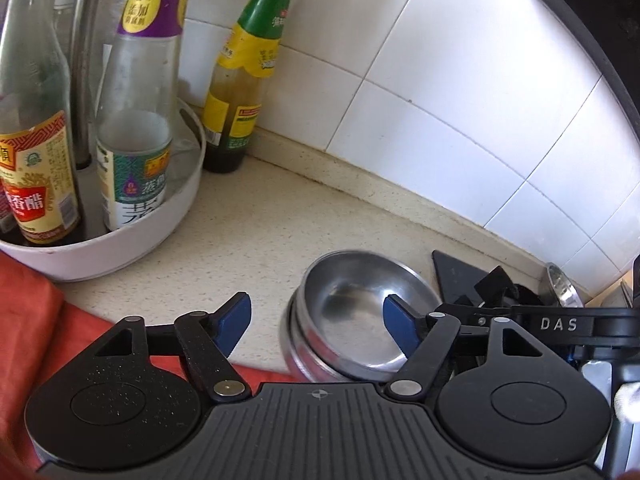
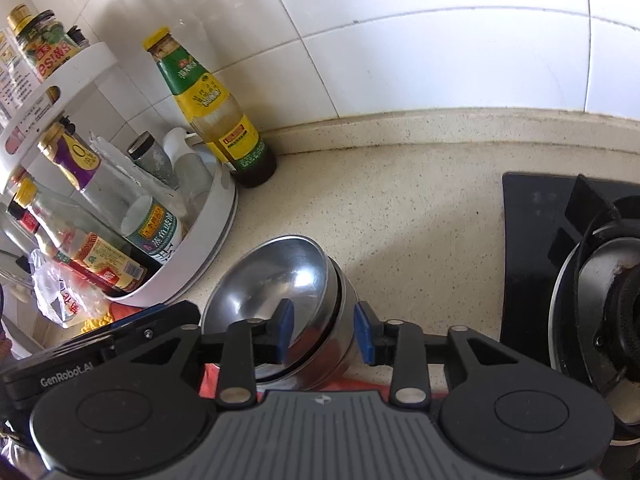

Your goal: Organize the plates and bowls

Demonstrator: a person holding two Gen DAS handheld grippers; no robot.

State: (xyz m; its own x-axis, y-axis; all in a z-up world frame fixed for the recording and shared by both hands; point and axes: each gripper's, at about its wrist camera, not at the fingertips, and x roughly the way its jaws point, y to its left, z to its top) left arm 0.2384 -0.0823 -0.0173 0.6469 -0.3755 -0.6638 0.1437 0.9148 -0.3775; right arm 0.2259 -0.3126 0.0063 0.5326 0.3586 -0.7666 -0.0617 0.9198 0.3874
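A stack of nested steel bowls (image 1: 352,300) (image 2: 280,276) stands on the speckled counter (image 2: 408,216), near its front edge. In the left wrist view my left gripper (image 1: 318,324) stands wide open around the stack's left rim. One blue pad (image 1: 400,330) hangs over the top bowl's hollow and the other is outside, neither touching. In the right wrist view my right gripper (image 2: 325,334) is narrowly open astride the stack's right wall. Its left pad (image 2: 286,330) is inside the top bowl, its right pad is outside, and neither presses the steel.
A white rotating rack (image 1: 168,236) (image 2: 208,248) full of bottles stands to the left. A yellow-capped sauce bottle (image 1: 240,80) (image 2: 212,120) stands by the tiled wall. A black gas stove (image 2: 592,280) (image 1: 460,272) lies to the right. A red cloth (image 1: 32,300) lies at the front left.
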